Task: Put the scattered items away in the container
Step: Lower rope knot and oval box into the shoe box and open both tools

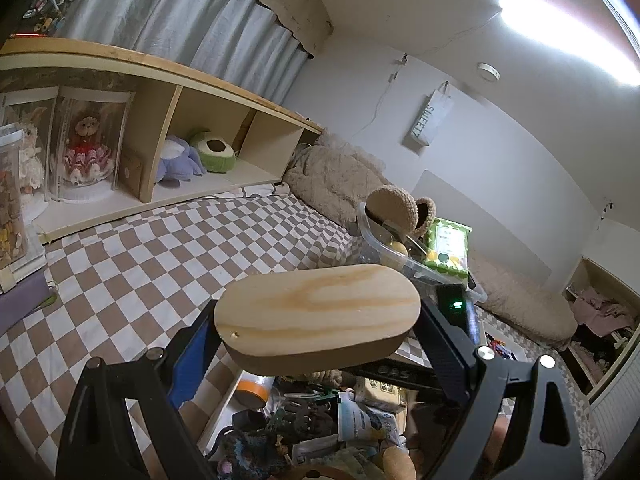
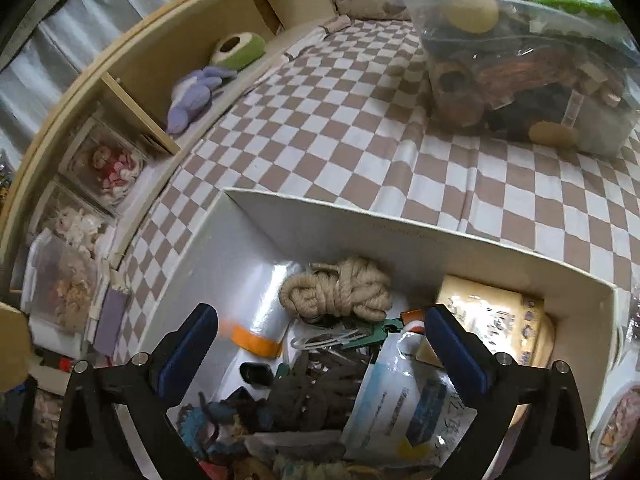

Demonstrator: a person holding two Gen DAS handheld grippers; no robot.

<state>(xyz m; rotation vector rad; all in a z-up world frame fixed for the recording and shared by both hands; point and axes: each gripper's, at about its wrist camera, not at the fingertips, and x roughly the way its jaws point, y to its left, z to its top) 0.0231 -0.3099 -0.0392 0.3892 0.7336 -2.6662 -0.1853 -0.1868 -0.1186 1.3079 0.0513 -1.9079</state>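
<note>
Left wrist view, gripper: the left gripper (image 1: pixel 318 334) is seen low in the frame, pinching a wooden oval block (image 1: pixel 316 312) at its two ends; the block is held flat and lifted, presumably so that it can be carried over the box.
Left wrist view, white box: the white box (image 1: pixel 224 404) is seen under the block at the lower middle, already crowded with an orange-taped roll (image 1: pixel 252 390), packets and dark odds and ends.
Left wrist view, clear tub: a clear plastic tub (image 1: pixel 400 256) is set on the checked bed sheet (image 1: pixel 132 256) at centre right, with brown fuzzy slippers (image 1: pixel 390 210) and a green wipes pack (image 1: pixel 448 246) piled in and against it.
Right wrist view, gripper: the right gripper (image 2: pixel 320 344) is spread wide with nothing between its pads, and is held above the box interior, probably to leave room or to steady the contents.
Right wrist view, white box: a rope bundle (image 2: pixel 338 290), a yellow packet (image 2: pixel 494 320), a pale blue pouch (image 2: pixel 400 396), the taped roll (image 2: pixel 260 320) and dark fabric (image 2: pixel 312 392) are contained within its walls (image 2: pixel 400 236).
Right wrist view, clear tub: the tub (image 2: pixel 532 76) is seen at the upper right, well apart from the box, filled with wooden pieces and a yellow ball (image 2: pixel 472 6).
Task item: the block is judged not yet placed.
</note>
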